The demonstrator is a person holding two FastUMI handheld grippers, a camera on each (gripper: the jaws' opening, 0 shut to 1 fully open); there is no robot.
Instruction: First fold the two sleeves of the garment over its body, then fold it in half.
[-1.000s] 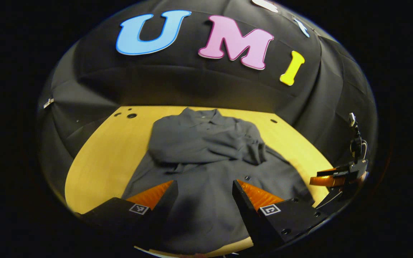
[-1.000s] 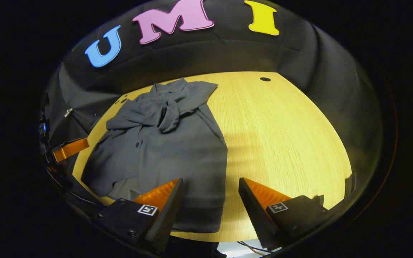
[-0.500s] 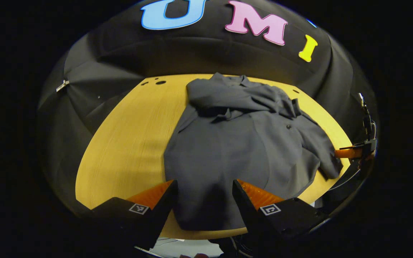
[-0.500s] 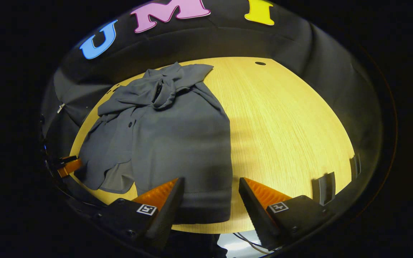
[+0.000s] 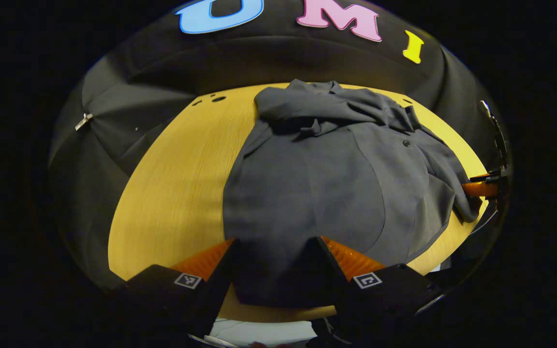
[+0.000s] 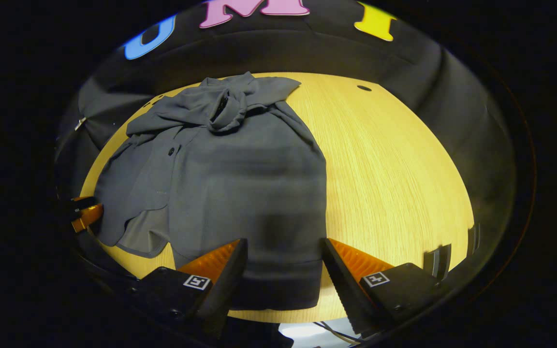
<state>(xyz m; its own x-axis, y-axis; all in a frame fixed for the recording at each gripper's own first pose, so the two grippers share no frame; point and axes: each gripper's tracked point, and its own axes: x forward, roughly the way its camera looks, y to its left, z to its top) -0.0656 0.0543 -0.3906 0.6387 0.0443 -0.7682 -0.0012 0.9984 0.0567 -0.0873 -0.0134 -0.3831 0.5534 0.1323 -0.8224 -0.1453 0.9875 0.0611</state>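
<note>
Change in left gripper view: against a second ago we see the garment (image 5: 322, 193) lower and fuller, its near hem now showing with a strip of worktop (image 5: 172, 183) in front of it.
Change in right gripper view: the garment (image 6: 240, 183) reaches farther toward the fingers than a second ago, and more of the near worktop (image 6: 394, 169) edge shows.
Garment place: it lies flat along the worktop's middle, collar at the far edge, hem at the near edge, both sleeves bunched across the chest.
Left hand-held gripper (image 5: 273, 270): jaws spread wide, nothing between them, hovering over the hem.
Right hand-held gripper (image 6: 283, 270): jaws likewise apart and empty, above the hem's right corner.
Hard to make out: we cannot tell whether either one touches the cloth; the sleeve cuffs are lost in the folds.
Cut off: each view catches the other hand-held gripper only as a sliver at its rim.
</note>
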